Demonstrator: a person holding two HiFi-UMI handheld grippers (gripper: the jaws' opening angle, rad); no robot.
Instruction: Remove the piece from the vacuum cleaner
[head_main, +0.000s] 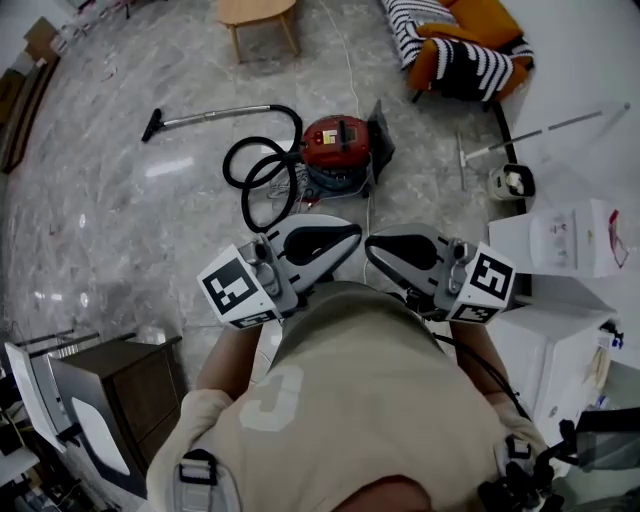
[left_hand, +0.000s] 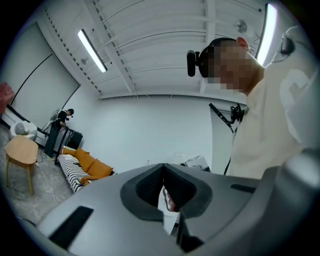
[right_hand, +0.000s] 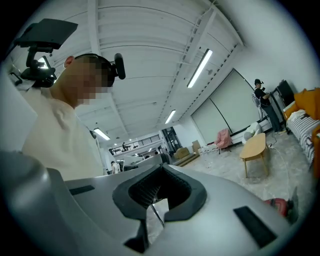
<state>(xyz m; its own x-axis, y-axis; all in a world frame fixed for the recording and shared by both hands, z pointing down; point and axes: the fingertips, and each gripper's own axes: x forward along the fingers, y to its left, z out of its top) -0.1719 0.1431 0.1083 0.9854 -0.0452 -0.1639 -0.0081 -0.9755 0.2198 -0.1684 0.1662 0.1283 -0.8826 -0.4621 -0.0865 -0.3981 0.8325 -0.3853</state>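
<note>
Both grippers empty at chest height; vac on the floor ahead, not yet touched.
Left hand-held gripper & right hand-held gripper both have jaws pressed together w/ nothing between, tips near each other, well apart from the red vacuum cleaner. Risks, as I judge them: jaws must spread before any grab; the canister prob. slides on the glossy floor if the piece is yanked w/o bracing; the black hose loops beside it and could snag; which piece comes off is unclear from here. No surface in play, the vac sits on the floor. Room: wand lying to the left, wooden table, striped sofa, white boxes at right.
</note>
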